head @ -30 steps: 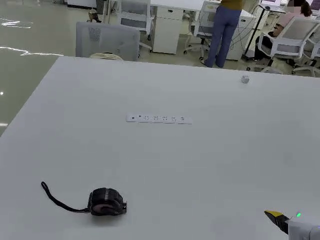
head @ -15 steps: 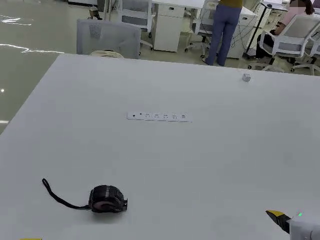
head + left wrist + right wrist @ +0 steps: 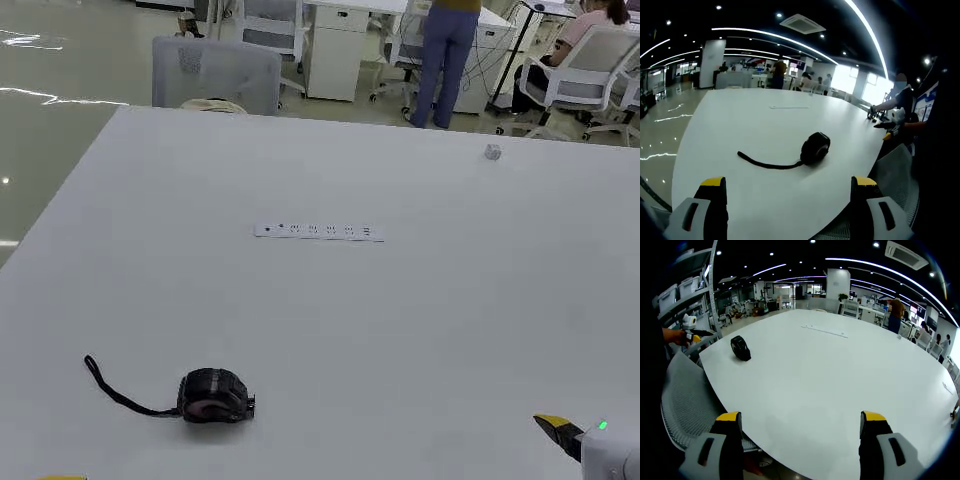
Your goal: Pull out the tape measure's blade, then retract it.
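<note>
Head view: black tape measure (image 3: 213, 396) on the white desk (image 3: 400, 320), close to the near edge, toward the near left corner. From its case, wrist strap (image 3: 118, 392) trailing flat toward the left edge. Mid-desk, power strip (image 3: 318, 232), well apart from the tape measure. Near the far right corner, small grey object (image 3: 491, 152). Beyond the far edge, office chairs (image 3: 215, 78) and a standing person (image 3: 445, 60).

Left gripper view: left gripper (image 3: 789, 181) just outside the near left corner, jaws spread wide, nothing between them. Tape measure ahead on the desk, framed between the two yellow tips, untouched.

Right gripper view: right gripper (image 3: 802, 416) off the near edge toward the right corner, jaws wide apart and empty. Tape measure well off to its left.
</note>
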